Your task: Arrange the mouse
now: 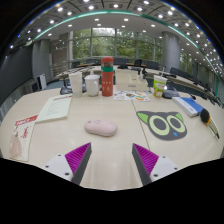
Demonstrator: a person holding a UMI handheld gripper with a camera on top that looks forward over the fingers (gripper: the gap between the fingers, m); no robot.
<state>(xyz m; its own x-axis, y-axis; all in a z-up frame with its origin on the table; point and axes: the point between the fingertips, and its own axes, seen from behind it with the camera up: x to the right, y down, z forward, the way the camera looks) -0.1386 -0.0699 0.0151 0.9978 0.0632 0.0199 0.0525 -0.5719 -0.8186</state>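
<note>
A pale pink mouse (100, 127) lies on the light table (110, 150), just ahead of my fingers and a little left of the gap between them. A black mouse pad with a green owl face (163, 125) lies to the right of the mouse. My gripper (112, 158) is open and empty, its two magenta pads (76, 157) wide apart above the bare table, short of the mouse.
A booklet (19, 133) and white papers (54, 108) lie at the left. Bottles, a red-capped container (107, 75) and cups stand at the back. A blue box (188, 104) and a pen lie at the right. Windows and chairs lie beyond.
</note>
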